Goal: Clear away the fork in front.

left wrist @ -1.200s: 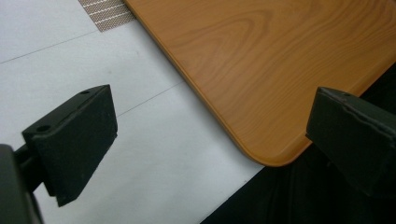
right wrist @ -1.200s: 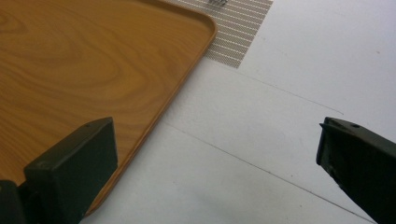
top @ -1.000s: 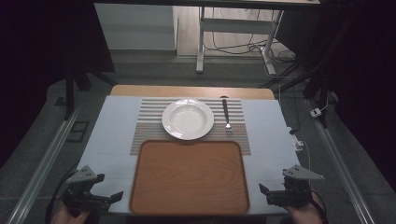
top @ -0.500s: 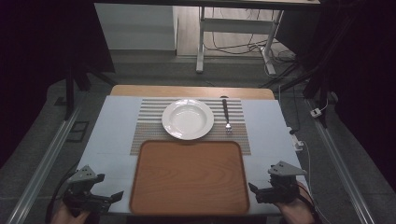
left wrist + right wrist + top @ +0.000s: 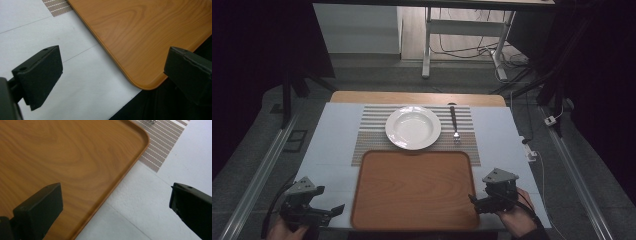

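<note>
High view: the wooden tray [image 5: 414,187] lies at the near edge of the table [image 5: 332,135], its long axis running left to right, with a white plate [image 5: 413,127] and a spoon [image 5: 454,122] on a striped placemat [image 5: 372,130] beyond it. The right gripper [image 5: 477,202] sits just beside the tray's near right corner, nearer to the tray than the left gripper [image 5: 334,210], which stands a little apart from the near left corner.

Left gripper view: the jaws stand wide apart, and the tray's rounded near corner [image 5: 147,86] lies between them, toward the right-hand jaw.

Right gripper view: the jaws are also wide apart; the tray's right rim [image 5: 117,181] runs diagonally between them, one jaw over the wood, the other over the white table. Judging from this, the right gripper straddles the rim already.
</note>
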`<state>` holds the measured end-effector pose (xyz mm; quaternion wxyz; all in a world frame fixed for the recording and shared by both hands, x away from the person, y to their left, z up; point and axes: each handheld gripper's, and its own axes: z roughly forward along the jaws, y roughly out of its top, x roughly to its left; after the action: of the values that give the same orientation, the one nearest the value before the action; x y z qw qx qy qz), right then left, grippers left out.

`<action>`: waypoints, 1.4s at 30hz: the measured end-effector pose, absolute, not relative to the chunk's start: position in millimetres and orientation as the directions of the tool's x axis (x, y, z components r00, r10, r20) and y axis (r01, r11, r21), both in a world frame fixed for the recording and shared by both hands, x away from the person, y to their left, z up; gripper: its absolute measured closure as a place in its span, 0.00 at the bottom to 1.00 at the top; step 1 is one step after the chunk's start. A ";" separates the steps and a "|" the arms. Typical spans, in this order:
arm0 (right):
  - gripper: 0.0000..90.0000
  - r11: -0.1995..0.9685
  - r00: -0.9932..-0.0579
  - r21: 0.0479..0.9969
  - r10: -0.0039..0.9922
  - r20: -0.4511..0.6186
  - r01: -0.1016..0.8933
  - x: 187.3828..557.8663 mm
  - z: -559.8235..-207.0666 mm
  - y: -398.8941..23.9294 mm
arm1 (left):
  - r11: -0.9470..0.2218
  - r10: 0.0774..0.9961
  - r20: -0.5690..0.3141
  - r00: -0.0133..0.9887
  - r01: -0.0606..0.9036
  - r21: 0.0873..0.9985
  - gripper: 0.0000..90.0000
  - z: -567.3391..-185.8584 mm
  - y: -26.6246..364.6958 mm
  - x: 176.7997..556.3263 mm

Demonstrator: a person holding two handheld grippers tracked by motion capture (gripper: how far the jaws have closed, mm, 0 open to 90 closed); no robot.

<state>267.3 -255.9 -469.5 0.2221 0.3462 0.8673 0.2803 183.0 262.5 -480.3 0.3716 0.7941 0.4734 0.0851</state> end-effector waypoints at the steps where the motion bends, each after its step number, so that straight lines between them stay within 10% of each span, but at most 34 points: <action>1: 0.00 0.621 -0.664 0.627 0.717 -0.212 0.470 269.6 -470.1 -251.9 | -0.276 0.815 -0.216 0.537 0.688 0.671 0.03 -480.3 262.3 183.3; 42: 0.00 0.937 -0.724 0.311 0.326 -0.608 0.160 308.8 -483.2 -193.4 | -0.271 0.814 -0.223 0.537 0.690 0.671 0.02 -480.5 262.6 184.9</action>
<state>308.8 -193.4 -483.2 0.3471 0.1318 0.9208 0.1194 184.9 262.6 -480.5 0.3734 0.7930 0.4742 0.0827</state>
